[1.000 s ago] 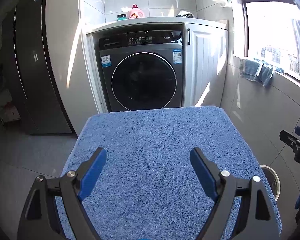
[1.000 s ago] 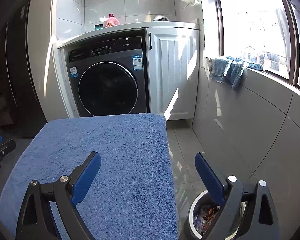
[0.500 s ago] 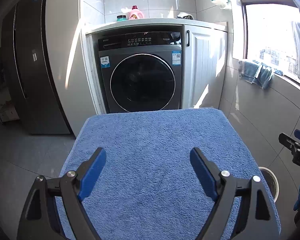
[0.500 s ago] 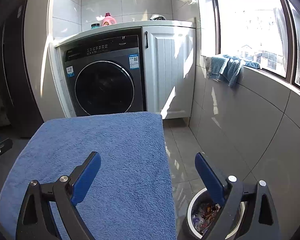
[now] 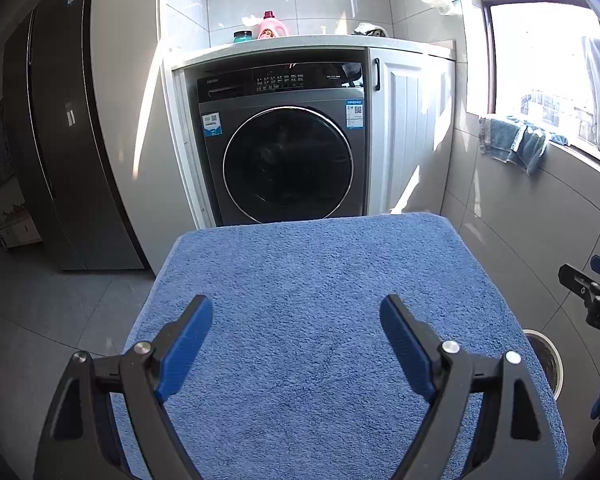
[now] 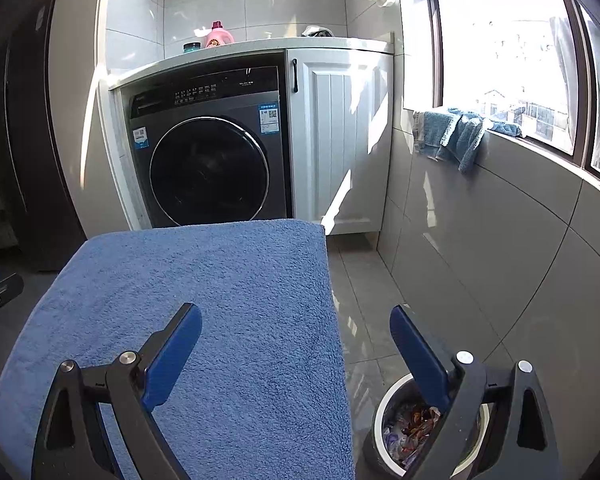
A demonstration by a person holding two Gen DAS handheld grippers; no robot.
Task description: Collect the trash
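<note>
Floor bin [image 6: 384, 420] under right tool [image 6: 296, 332]

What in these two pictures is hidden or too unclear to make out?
- Trash bin: in the right wrist view the right gripper finger covers part of it; the wrappers inside are too jumbled to identify.
- Same bin, left wrist view: only a rim sliver shows past the blue towel.
- Whatever the towel lies on is covered.
- Washing machine labels: too small to read.
- Left gripper: open, empty.
</note>
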